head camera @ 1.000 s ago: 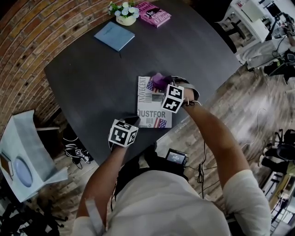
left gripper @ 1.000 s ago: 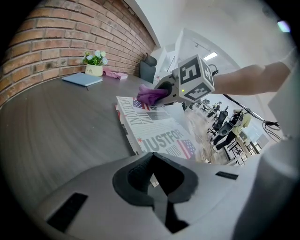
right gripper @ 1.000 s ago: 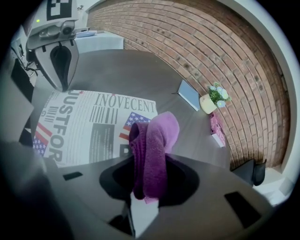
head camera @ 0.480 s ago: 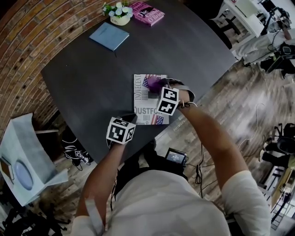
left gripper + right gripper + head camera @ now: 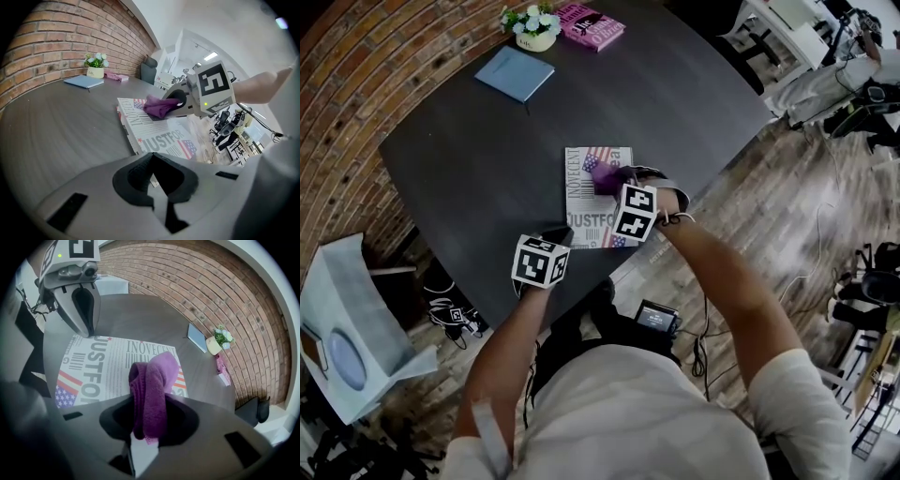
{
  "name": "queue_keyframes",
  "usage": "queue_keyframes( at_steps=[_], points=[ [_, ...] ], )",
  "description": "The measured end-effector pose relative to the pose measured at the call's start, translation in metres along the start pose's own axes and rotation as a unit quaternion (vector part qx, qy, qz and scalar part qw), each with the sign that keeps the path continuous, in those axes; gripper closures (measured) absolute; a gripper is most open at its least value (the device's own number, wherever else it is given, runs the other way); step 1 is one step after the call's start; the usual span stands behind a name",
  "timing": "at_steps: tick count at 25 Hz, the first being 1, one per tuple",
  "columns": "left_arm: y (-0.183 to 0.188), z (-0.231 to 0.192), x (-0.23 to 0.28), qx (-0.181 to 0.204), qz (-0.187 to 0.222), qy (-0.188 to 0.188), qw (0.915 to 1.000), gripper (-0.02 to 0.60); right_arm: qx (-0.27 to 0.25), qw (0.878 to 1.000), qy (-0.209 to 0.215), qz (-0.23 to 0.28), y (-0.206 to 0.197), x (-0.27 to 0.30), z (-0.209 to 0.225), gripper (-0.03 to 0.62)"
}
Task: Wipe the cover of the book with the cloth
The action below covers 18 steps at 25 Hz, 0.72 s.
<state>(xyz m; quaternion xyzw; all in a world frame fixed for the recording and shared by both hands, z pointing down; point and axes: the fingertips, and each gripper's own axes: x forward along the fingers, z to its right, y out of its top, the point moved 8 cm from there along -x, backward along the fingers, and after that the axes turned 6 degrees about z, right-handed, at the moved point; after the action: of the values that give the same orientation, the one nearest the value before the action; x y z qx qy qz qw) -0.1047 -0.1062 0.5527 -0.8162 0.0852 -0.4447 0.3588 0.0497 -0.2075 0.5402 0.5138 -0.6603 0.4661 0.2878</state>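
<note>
Near the close edge of the dark round desk, the left claw is shut and empty by a corner of the white printed book, and farther on the right claw squeezes the fuzzy purple cloth down on that book's cover.

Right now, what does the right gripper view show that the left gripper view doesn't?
Right gripper view only: the purple cloth clamped between its own jaws, seen head-on, and the left gripper from outside, its tip at the edge of the book.
Left gripper view only: its own jaws shut together, the right gripper side-on with its marker cube, and office chairs past the table.
Both: the book's cover, the cloth over it, the blue notebook, the flower pot, the brick wall.
</note>
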Motion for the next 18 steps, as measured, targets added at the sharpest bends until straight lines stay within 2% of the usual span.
queue_keyframes(
  at_steps=[18],
  points=[
    [0.000, 0.000, 0.000, 0.012, -0.001, 0.003, 0.9999, 0.574, 0.020, 1.000, 0.011, 0.011, 0.002, -0.020, -0.044, 0.488]
  ],
)
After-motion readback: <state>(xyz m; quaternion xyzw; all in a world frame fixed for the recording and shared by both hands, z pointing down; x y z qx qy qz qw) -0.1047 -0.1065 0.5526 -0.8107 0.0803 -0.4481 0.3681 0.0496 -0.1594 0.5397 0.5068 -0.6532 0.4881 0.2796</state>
